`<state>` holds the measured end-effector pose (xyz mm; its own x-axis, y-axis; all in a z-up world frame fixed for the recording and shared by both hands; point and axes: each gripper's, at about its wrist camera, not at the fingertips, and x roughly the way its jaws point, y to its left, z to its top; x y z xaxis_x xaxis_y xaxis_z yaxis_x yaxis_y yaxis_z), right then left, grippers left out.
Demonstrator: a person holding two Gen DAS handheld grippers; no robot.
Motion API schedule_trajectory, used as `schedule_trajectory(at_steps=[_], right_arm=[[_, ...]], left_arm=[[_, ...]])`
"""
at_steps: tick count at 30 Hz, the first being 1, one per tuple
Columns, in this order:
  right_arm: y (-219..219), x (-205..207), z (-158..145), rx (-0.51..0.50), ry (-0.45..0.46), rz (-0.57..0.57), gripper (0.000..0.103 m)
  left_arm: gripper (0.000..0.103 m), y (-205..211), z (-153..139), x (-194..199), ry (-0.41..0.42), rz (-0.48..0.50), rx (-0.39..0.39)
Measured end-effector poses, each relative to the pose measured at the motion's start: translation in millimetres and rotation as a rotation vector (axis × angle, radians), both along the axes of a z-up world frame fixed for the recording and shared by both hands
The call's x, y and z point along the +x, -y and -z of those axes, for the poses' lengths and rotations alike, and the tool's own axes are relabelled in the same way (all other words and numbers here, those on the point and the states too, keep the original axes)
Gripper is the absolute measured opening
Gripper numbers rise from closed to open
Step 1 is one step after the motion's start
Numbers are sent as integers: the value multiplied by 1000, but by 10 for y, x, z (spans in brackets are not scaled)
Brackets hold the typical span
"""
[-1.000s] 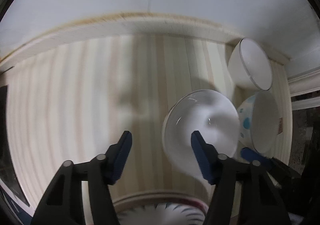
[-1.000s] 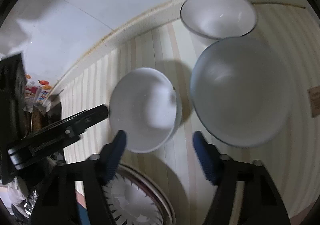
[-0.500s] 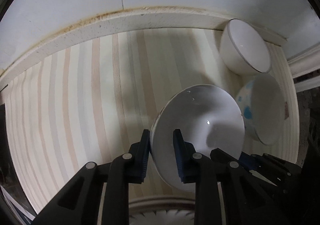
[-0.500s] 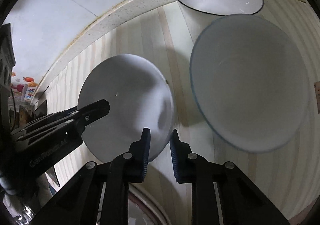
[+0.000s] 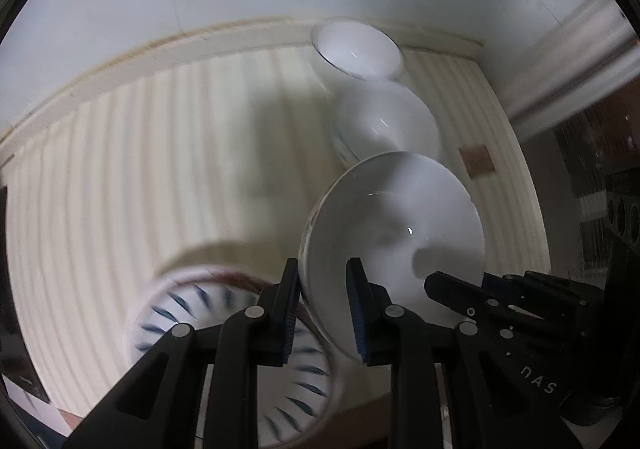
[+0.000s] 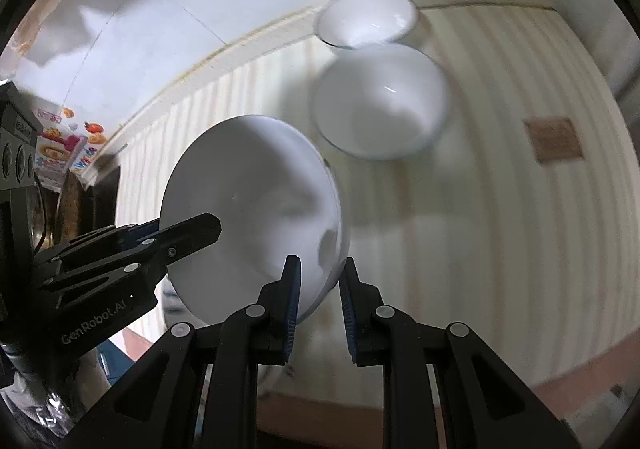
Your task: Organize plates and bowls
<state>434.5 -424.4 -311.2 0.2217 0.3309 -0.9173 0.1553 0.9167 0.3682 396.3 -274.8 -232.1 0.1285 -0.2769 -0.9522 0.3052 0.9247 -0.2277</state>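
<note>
Left wrist view: we see the left hand-held gripper (image 5: 323, 303) nearly closed, its two blue pads pinching the near rim of a plain white bowl (image 5: 394, 233). The bowl is tilted steeply, its inside facing the camera, and it looks lifted clear of the striped worktop (image 5: 140, 153). The right hand-held gripper (image 5: 460, 291) reaches in from the lower right and bites the opposite side of the same rim. Below the left gripper's fingers sits a plate with blue leaf marks (image 5: 224, 353), blurred, resting on the worktop near its front edge. Toward the back we note a larger white bowl (image 5: 386, 121) and, just behind it against the wall, a smaller white bowl (image 5: 358, 51); whether these two touch we cannot tell. A small brown square patch (image 5: 476, 161) lies on the worktop to the right. Right wrist view: the right hand-held gripper (image 6: 318, 299) is likewise almost shut on the bowl's (image 6: 252, 209) wall, one pad inside and one outside. The left hand-held gripper (image 6: 192, 233) comes in from the left onto the far rim. The larger bowl (image 6: 380, 109) and the smaller bowl (image 6: 366, 23) stand well apart from the held one.
</note>
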Motion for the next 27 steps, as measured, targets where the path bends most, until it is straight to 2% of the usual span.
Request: schedule_trajectory(at_steps=[4,10,18,27], right_arm=[[294,-306,63,-17,-27,11,22],[600,-578,324,-4,-68,54,22],[816,-688,619,8,-94,93,22],[863,-717,700,2,-90,103,22]], left_arm=[[21,251,168,-209,-41,40,-6],[21,514,431,-387,-87,67,6],[21,745,685,-507,-106,107,50],[21,840,817,-594,-101,132,93]])
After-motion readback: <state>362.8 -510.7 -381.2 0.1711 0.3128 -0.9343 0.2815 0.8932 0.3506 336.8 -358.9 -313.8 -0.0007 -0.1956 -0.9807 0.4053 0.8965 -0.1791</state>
